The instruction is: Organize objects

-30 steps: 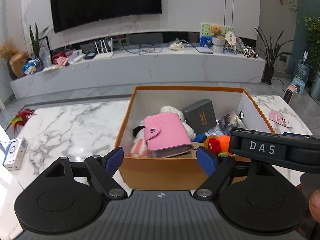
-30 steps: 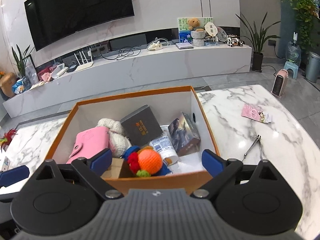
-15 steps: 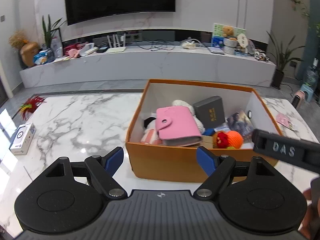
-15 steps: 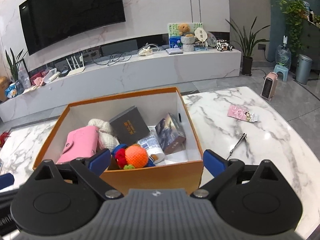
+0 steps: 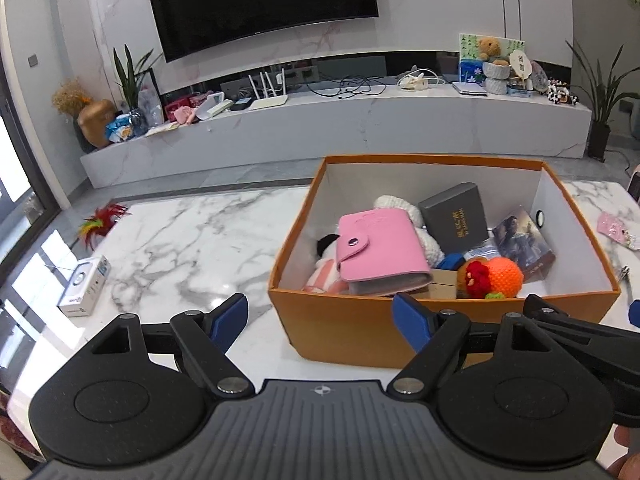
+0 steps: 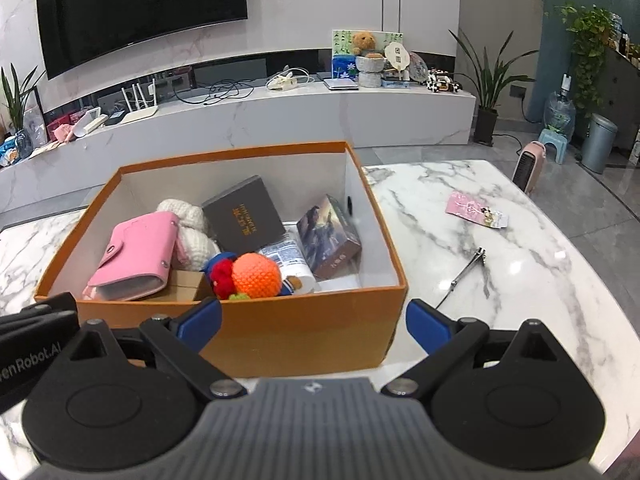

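Marble table [image 6: 500, 272]; left tool's [image 6: 24, 336] side reads "enRobot.AI".

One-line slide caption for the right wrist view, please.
Open right gripper faces an orange box holding a pink wallet, dark box and crocheted orange; nail clipper lies outside.

Left gripper [image 5: 320, 316]: matte black body with a ribbed dark-grey centre plate bearing a small white compass-like emblem. Two black linkage arms, each ending in a round disc-shaped base with a raised circular boss, carry blue pads [image 5: 229, 313] at the fingertips. Silver pivot screws sit at the inner joints, smaller ones at the outer tips.

Right gripper [image 6: 314, 320]: same build, with blue pads [image 6: 427, 328], a ribbed grey plate and silver screws. White lettering ending "enRobot.AI" marks the black housing at the left edge of the right wrist view.
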